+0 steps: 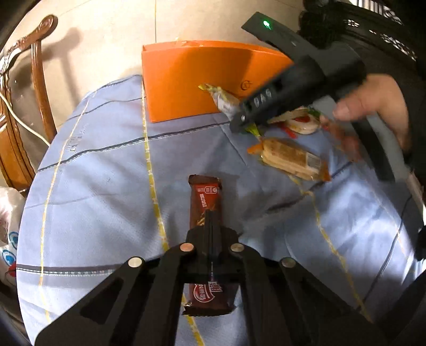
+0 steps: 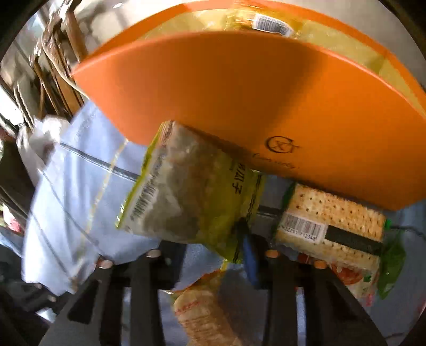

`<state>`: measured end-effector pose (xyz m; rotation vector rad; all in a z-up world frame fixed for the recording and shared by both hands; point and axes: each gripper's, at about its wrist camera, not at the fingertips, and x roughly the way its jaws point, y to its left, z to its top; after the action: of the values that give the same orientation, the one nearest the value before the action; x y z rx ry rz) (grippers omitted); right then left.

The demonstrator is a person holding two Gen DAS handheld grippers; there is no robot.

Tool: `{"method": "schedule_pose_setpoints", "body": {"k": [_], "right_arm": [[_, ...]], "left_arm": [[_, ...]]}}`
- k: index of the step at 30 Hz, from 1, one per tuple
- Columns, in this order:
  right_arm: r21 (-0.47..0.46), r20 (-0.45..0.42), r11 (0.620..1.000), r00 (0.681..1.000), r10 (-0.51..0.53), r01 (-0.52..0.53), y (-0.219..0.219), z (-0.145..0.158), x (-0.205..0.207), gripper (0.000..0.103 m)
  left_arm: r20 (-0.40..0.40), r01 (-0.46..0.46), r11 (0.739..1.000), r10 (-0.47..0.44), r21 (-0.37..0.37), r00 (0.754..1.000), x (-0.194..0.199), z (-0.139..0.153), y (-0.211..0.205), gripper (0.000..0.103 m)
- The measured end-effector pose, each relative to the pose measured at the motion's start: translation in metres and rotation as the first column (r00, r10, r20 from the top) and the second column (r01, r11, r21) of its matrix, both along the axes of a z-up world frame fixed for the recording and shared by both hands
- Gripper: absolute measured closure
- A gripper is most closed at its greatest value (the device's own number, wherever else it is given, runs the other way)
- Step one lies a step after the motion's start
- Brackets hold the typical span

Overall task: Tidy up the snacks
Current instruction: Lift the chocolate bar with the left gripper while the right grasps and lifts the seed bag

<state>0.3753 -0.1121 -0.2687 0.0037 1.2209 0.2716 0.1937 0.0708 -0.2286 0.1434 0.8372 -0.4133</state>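
Observation:
My left gripper (image 1: 210, 213) is shut on a brown chocolate wafer bar (image 1: 206, 198) and holds it lengthwise above the blue cloth (image 1: 106, 186). My right gripper (image 2: 243, 226) is shut on the edge of a yellow-green snack packet (image 2: 186, 186) and holds it up in front of the orange box (image 2: 239, 87); the same packet (image 1: 223, 99) shows in the left wrist view beside the box (image 1: 186, 77). Inside the box lies a clear-wrapped snack (image 2: 266, 24). A cracker pack (image 2: 330, 221) lies below the box's wall.
More wrapped snacks lie on the cloth: an orange-ended cracker pack (image 1: 290, 159) and a round cracker pack (image 1: 300, 122). Another cracker pack (image 2: 202, 314) lies under my right gripper. A wooden chair (image 1: 32, 87) stands at the table's left edge, with a white bag (image 1: 8, 226) beside it.

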Motion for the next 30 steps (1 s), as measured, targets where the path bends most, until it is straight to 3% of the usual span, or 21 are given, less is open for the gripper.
{"method": "schedule_pose_setpoints", "body": {"k": [3,6,14,15,16,17,19,22,24,25,26,27,28,30], "right_arm": [[-0.004,0.001,1.000,1.000,0.020,-0.020,0.002,-0.002,-0.004,0.074],[0.023,0.011,1.000,1.000,0.001,-0.001,-0.001,-0.001,-0.007,0.075],[0.156,0.059,0.988,0.998,-0.024,0.015,-0.034,0.023,-0.023,0.077],[0.166,0.057,0.986,0.998,-0.023,0.013,-0.038,0.024,-0.026,0.077],[0.171,0.056,0.985,0.998,-0.017,0.008,-0.039,0.025,-0.028,0.077],[0.169,0.057,0.986,0.998,-0.012,0.002,-0.041,0.026,-0.031,0.077],[0.170,0.053,0.986,0.999,-0.010,0.001,-0.046,0.025,-0.034,0.077],[0.173,0.045,0.985,0.999,-0.011,0.003,-0.052,0.024,-0.035,0.077],[0.169,0.049,0.986,0.999,-0.009,0.001,-0.048,0.026,-0.034,0.077],[0.168,0.051,0.986,0.999,-0.010,0.001,-0.034,0.022,-0.034,0.077],[0.165,0.054,0.986,0.999,-0.007,-0.002,-0.033,0.023,-0.034,0.077],[0.159,0.054,0.987,0.999,-0.004,-0.004,-0.033,0.023,-0.035,0.077],[0.156,0.053,0.988,0.999,-0.003,-0.005,-0.034,0.024,-0.035,0.077],[0.156,0.054,0.988,0.999,-0.005,-0.004,-0.032,0.024,-0.035,0.077]], "left_arm": [[0.003,-0.019,0.999,0.020,-0.028,1.000,0.000,0.001,0.005,0.103],[0.025,0.010,1.000,-0.011,0.020,1.000,-0.001,-0.003,-0.005,0.103],[0.044,0.081,0.996,-0.083,0.045,0.996,-0.014,-0.006,-0.015,0.103],[0.047,0.072,0.996,-0.074,0.046,0.996,-0.015,-0.005,-0.014,0.099],[0.059,0.054,0.998,-0.056,0.043,0.997,-0.016,-0.001,-0.011,0.063],[0.069,0.011,0.999,-0.013,0.031,0.998,-0.016,0.003,-0.008,0.007],[0.073,-0.067,0.998,0.066,0.002,0.995,-0.012,0.007,0.003,0.004],[-0.099,-0.083,0.996,0.085,0.024,0.991,0.009,-0.017,0.004,0.004],[-0.091,-0.074,0.996,0.079,0.053,0.993,0.009,-0.025,0.001,0.005],[-0.080,-0.060,0.996,0.065,0.065,0.995,0.008,-0.026,-0.002,0.011],[-0.056,-0.065,0.995,0.070,0.081,0.996,0.006,-0.025,-0.004,0.037],[-0.038,-0.055,0.996,0.057,0.067,0.998,0.005,-0.022,-0.004,0.055],[-0.036,-0.028,0.998,0.030,0.056,0.999,0.004,-0.019,-0.008,0.080],[-0.023,-0.017,0.998,0.018,0.067,1.000,0.001,-0.017,-0.012,0.080]]}}
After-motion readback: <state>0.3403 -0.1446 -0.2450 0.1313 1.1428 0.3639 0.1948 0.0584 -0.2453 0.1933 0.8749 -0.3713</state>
